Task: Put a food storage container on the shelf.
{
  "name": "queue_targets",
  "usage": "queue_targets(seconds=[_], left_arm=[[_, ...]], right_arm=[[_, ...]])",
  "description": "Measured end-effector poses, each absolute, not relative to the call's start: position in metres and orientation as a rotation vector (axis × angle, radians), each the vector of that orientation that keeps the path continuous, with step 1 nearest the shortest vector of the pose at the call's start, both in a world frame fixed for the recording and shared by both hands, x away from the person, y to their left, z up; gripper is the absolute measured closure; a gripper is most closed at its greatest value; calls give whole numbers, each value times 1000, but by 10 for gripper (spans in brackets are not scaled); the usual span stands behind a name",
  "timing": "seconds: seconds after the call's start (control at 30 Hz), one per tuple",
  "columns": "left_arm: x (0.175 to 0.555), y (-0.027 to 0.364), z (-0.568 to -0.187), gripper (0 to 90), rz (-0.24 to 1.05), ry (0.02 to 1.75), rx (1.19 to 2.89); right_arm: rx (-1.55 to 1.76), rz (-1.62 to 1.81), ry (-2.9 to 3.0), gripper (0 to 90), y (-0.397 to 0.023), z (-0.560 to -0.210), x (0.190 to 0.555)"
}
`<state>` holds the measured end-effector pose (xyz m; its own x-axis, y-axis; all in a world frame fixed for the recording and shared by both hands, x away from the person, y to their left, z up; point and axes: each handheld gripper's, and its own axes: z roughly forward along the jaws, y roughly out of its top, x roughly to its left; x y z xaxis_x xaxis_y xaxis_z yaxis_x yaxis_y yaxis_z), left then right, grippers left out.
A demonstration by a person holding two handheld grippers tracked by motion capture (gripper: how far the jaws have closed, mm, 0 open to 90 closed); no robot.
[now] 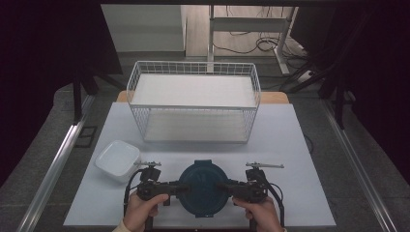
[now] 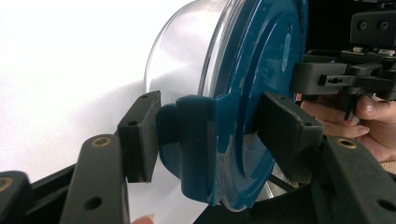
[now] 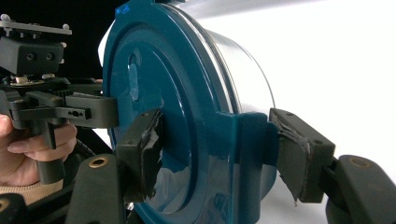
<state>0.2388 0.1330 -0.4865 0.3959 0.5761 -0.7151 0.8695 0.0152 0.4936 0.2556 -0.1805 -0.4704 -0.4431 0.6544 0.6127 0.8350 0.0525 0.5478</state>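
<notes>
With both the left gripper point(image 1: 180, 188) and right gripper point(image 1: 223, 186) clamping their fingers point(image 2: 140, 135) on the lidded container's point(image 1: 203, 188) side latches, I judge both should be squeezing evenly, keeping it level on the surface point(image 1: 290, 145).

Container point(image 1: 203, 186) body hidden under lid point(image 1: 203, 180)

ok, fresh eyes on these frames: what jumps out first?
The round clear container with the dark blue clip-on lid at the table's near edge, clamped from both sides by the left hand-held gripper and right hand-held gripper at its lid clips. Behind it stands a white wire basket; a white square tub sits near left.
</notes>
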Motion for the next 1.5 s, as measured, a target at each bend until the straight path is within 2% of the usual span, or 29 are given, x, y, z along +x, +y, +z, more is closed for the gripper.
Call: queue_targets(seconds=[0.63,1.2,1.5], left_arm=[[285,134,-455,410,-348,1249,1669],[301,142,-435,412,-341,1244,1651],[307,144,-413,412,-308,1230,1649]], right_arm=[[-1518,-1397,-2168,373,-180,-435,297],[-1495,-1402,-2195,374,-173,-412,318],[-1476,-1427,-2207,375,-171,-391,326]])
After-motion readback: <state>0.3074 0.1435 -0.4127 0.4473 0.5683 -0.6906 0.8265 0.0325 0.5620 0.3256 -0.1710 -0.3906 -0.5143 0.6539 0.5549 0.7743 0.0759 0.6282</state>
